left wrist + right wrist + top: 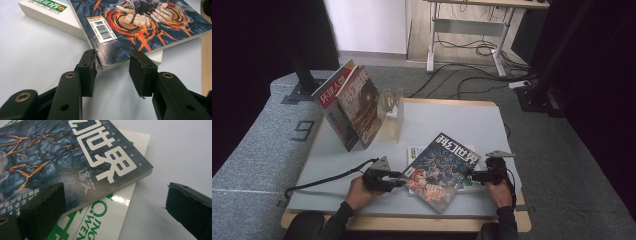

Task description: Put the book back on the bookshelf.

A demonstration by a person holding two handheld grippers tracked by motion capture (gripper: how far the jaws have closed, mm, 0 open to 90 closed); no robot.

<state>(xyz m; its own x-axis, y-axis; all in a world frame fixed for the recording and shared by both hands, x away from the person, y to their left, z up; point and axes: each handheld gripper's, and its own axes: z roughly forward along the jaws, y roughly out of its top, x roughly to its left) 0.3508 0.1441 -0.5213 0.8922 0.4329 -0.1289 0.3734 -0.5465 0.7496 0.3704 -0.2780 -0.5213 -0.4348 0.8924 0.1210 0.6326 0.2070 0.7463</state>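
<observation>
While part open, left gripper [112, 65] straddles dark magazine [140, 27] corner, unclamped.

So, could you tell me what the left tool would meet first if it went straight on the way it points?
Most likely the near corner of the dark magazine, which sits just ahead between the open left tool jaws, atop the white book.

The dark magazine [62, 157] reads "幻世界"; the white book [100, 220] under it, "QING WEN"; the floor mat [302, 131], "9".
</observation>
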